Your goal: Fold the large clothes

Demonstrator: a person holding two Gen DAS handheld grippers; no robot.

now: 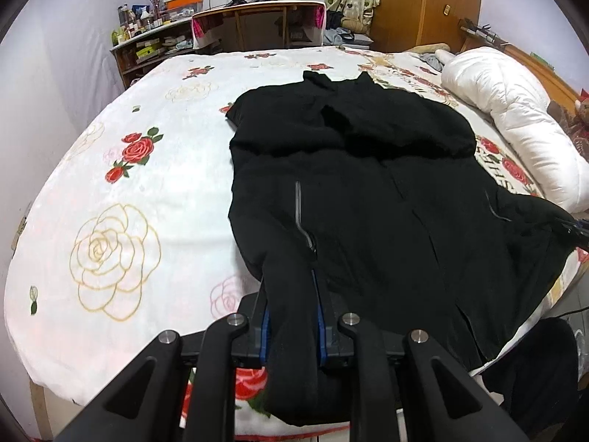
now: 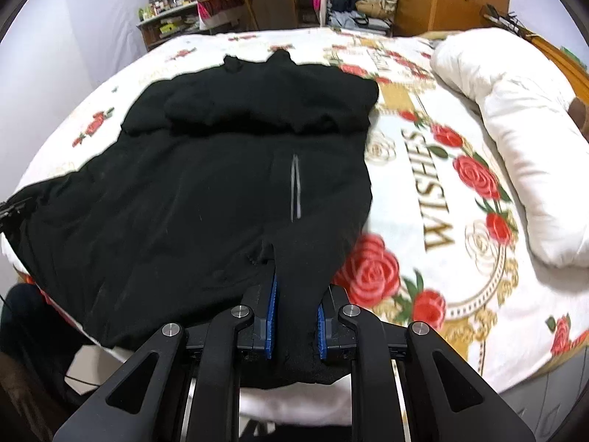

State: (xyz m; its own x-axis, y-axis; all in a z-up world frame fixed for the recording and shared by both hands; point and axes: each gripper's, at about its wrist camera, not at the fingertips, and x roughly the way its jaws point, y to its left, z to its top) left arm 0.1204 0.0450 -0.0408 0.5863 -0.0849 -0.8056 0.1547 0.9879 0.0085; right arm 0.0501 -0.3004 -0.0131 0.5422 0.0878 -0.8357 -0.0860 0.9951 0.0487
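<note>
One black jacket [image 1: 353,191] is lying spread on the rose-print bed [image 1: 121,191], one white quilt [image 1: 515,121] lying beside it, while two grippers, left [image 1: 292,316] and right [image 2: 294,313], are each clamping its near hem.

The jacket [image 1: 353,184] lies on the bed [image 1: 121,191], the duvet [image 1: 515,125] right of it.

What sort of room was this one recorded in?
Most likely a home bedroom: a bed under a rose-print blanket, a rolled white duvet along its side, and a wooden wardrobe by the curtained window.
</note>
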